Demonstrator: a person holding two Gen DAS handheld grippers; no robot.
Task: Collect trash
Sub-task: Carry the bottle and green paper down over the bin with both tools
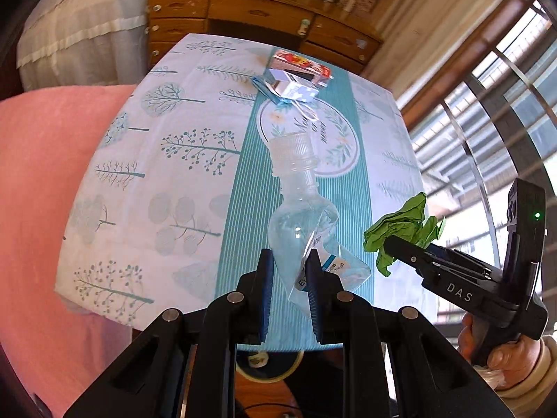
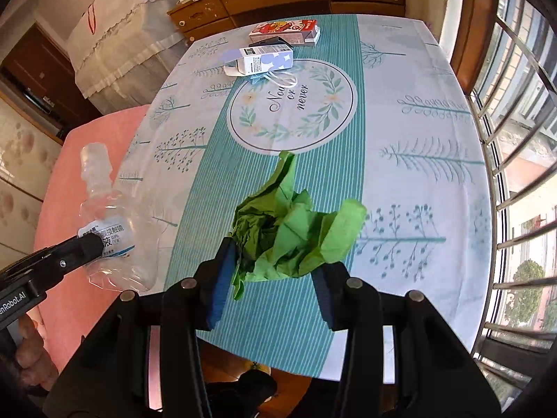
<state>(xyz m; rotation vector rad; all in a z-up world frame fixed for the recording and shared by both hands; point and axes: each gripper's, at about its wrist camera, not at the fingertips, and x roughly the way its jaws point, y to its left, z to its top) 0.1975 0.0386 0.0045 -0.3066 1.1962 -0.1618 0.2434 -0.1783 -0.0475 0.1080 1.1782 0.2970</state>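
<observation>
Two grippers point steeply down above the table (image 2: 417, 80). I see my left gripper (image 1: 289, 275) pinched narrow on one clear plastic bottle (image 1: 299, 216), my right gripper (image 2: 275, 278) clamped half-wide on one green paper wad (image 2: 292, 233). Both items hang over the table's near edge. Two cartons (image 2: 275, 48) lie at its far end.

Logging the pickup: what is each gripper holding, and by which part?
Left gripper: clear bottle, by its squashed lower body. Right gripper: crumpled green paper, across its middle.
</observation>
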